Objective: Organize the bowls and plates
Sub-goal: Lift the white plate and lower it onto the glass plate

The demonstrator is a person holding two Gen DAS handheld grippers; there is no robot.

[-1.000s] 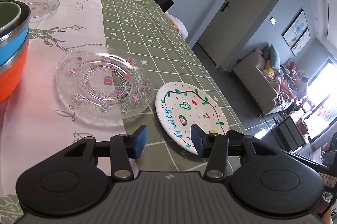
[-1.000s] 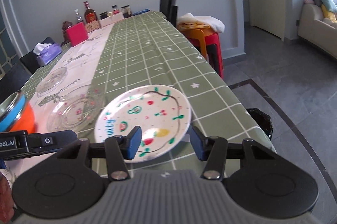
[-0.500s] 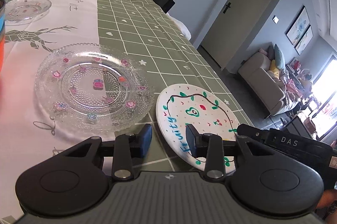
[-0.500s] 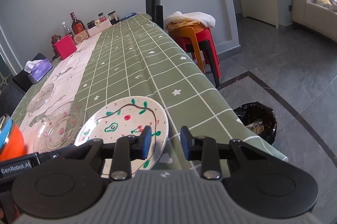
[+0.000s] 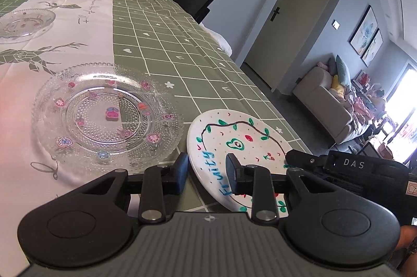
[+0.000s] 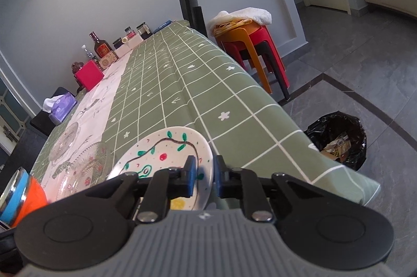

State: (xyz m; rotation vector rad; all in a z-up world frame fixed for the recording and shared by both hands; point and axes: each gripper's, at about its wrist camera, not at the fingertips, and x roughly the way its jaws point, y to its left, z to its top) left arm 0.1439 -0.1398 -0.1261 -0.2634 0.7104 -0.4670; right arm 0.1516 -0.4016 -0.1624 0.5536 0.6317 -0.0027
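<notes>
At table's near edge, both tools [image 5: 206,171] [image 6: 204,174] are closing astride the painted plate's [image 5: 234,139] rim

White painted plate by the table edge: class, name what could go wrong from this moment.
1. The right gripper has its jaws closing on only the thin rim of the white plate; so shallow a bite might slip on lifting.
2. The plate lies near the edge of the table, above hard floor; a slip could break it.
3. The left gripper, jaws closing around the plate's other rim, sits close to the glass plate and might knock it.
</notes>
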